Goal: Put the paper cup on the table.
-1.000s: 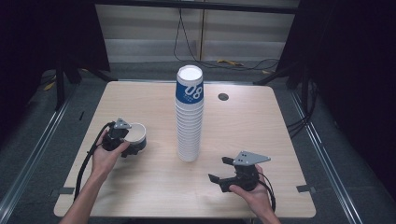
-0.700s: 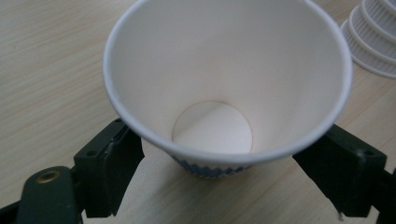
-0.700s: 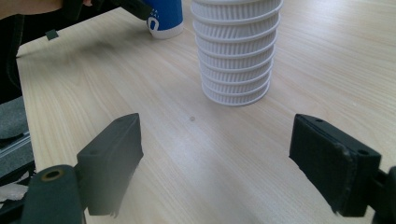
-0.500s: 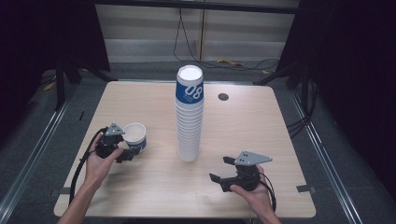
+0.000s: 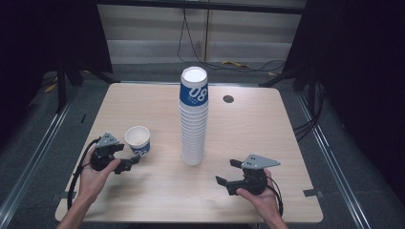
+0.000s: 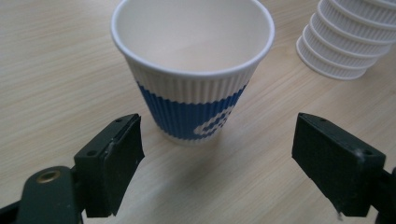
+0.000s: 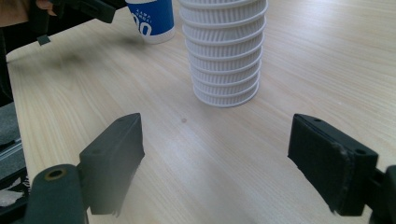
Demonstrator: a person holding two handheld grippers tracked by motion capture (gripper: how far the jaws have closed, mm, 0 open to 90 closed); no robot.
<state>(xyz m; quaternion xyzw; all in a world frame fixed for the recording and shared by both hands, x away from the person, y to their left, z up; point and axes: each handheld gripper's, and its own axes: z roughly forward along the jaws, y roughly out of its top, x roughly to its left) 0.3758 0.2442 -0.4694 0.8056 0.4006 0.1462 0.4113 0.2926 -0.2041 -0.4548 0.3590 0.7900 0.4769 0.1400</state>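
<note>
The cup (image 6: 193, 70) stands upright on the bench (image 5: 143, 195), left of the stack (image 5: 193, 119), free just ahead of the released left gripper (image 5: 128, 163). Back straight off without clipping its base. The right gripper (image 5: 228, 177), just narrowing on nothing, idles near the stack's right.

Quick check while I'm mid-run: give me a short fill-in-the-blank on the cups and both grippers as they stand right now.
1. The single cup stands upright, its mouth facing ____.
2. The left gripper has its jaws ____, clear of that cup.
3. The tall stack of cups stands near the table's ____.
4. The right gripper holds ____ between its jaws.

Missing words: up; open; middle; nothing
</note>
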